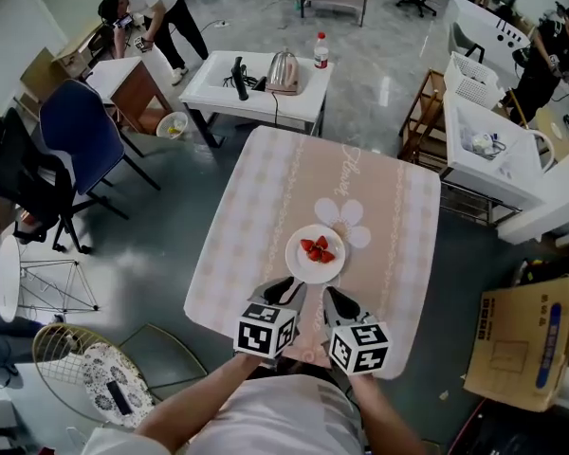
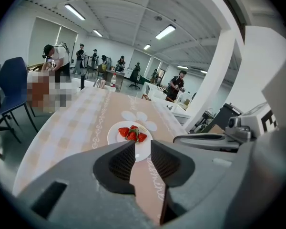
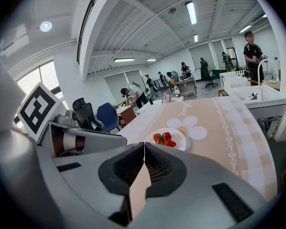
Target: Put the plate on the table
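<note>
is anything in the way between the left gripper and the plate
Nothing visible stands in the way. Only bare table lies between the left gripper and the plate, which already rests on it with strawberries on top.

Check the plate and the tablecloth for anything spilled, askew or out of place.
Nothing stands out. The round white plate sits flat on the pink checked tablecloth, with the red strawberries heaped on it and none spilled. The tablecloth lies smooth.
</note>
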A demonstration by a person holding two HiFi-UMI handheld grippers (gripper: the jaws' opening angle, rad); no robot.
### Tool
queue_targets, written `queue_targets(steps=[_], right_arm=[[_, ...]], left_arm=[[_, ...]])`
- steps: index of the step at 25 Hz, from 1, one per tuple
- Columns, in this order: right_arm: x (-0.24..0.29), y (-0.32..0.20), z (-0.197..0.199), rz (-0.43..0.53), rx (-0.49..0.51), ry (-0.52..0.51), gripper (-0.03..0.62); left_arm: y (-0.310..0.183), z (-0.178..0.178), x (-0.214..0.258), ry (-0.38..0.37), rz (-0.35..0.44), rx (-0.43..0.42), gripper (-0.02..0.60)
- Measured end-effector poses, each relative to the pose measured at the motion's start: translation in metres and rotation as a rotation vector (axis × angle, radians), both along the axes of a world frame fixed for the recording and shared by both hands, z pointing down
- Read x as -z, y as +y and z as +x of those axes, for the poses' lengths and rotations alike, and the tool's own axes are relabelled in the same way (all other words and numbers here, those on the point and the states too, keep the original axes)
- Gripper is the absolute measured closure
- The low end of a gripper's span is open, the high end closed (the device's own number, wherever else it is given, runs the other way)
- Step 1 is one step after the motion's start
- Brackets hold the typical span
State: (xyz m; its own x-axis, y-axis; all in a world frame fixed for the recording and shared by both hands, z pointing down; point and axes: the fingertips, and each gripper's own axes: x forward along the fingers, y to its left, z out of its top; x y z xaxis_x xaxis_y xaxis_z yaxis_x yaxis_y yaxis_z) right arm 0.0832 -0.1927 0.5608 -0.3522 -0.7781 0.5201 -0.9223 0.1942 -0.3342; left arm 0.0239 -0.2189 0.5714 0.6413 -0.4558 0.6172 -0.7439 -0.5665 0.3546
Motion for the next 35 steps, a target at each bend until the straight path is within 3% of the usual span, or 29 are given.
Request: queue_targets(steps=[12,20,26,35], right_arm=[[0.049,0.028,-0.014,0.105,-0.047,0.083,0.589],[0.078,0.066,-0.023,0.18,-0.113,0.132,0.589],[0.091,0.093,-0.029,0.211,-0.167,0.126,0.589],[0.094,0.122,-0.059,0.228,-0.135,0.164,0.591]], left_arm=[[0.031,0.0,0.044,0.052,0.127,-0.097,0.574],[0.066,-0.001,0.064,0.132,0.162,-0.135,0.575],[0.091,-0.008,0.074,0.133,0.207,-0.159,0.577],[0.118,-0.024,0.075,0.138,0.234,-0.18,0.577]])
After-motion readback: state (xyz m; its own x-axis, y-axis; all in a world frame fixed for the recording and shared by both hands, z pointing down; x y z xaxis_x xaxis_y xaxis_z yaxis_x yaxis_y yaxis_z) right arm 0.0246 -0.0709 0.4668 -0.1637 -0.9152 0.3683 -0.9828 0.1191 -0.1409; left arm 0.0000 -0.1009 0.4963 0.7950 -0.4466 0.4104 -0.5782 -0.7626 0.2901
